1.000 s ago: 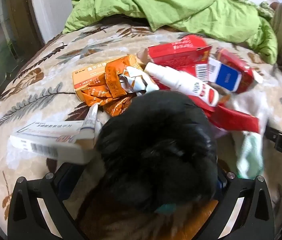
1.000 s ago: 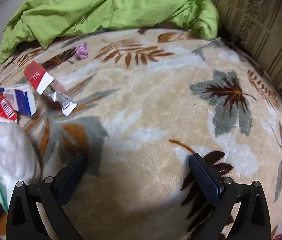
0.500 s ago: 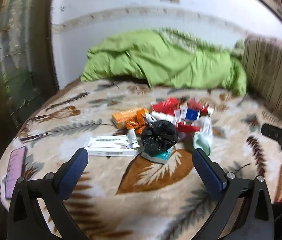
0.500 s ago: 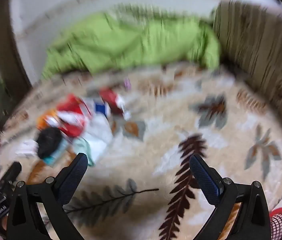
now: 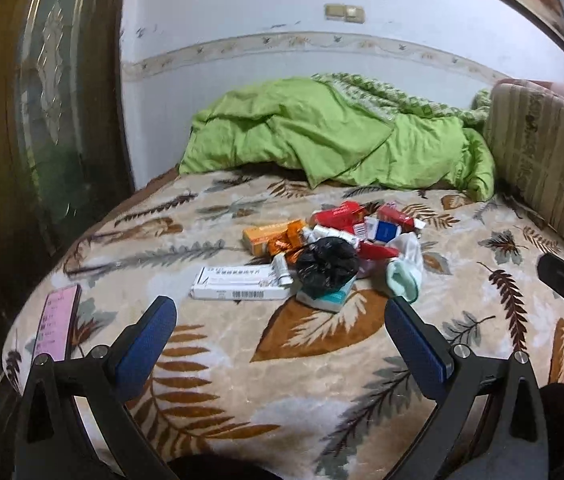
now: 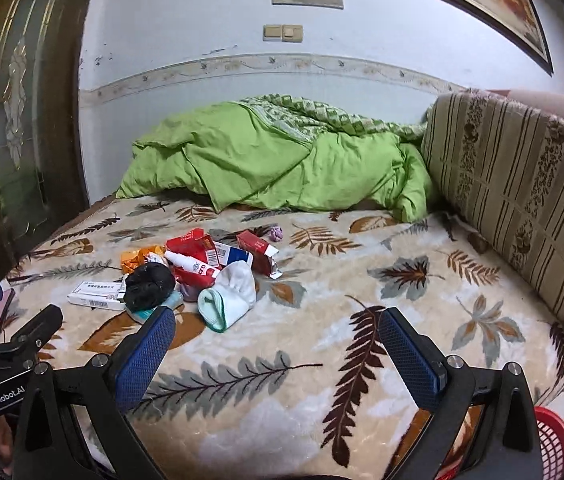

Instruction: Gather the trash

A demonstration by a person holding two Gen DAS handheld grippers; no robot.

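Trash pile (image 5: 333,248) lying mid-bed (image 5: 289,360), left of centre in right wrist view (image 6: 198,268). Crumpled bag (image 5: 326,265) sitting at pile's front, on small box (image 5: 327,298). Long carton (image 5: 238,283) lying just left of bag; sock (image 5: 405,268) lying just right of it. Cartons and spray bottle (image 6: 192,265) stacking behind bag. Quilt (image 5: 333,136) bunching at bed's far end, against wall. Phone (image 5: 58,320) lying near bed's left edge. Cushion (image 6: 521,188) standing along right side. Basket (image 6: 553,436) sitting off bed's near right corner.
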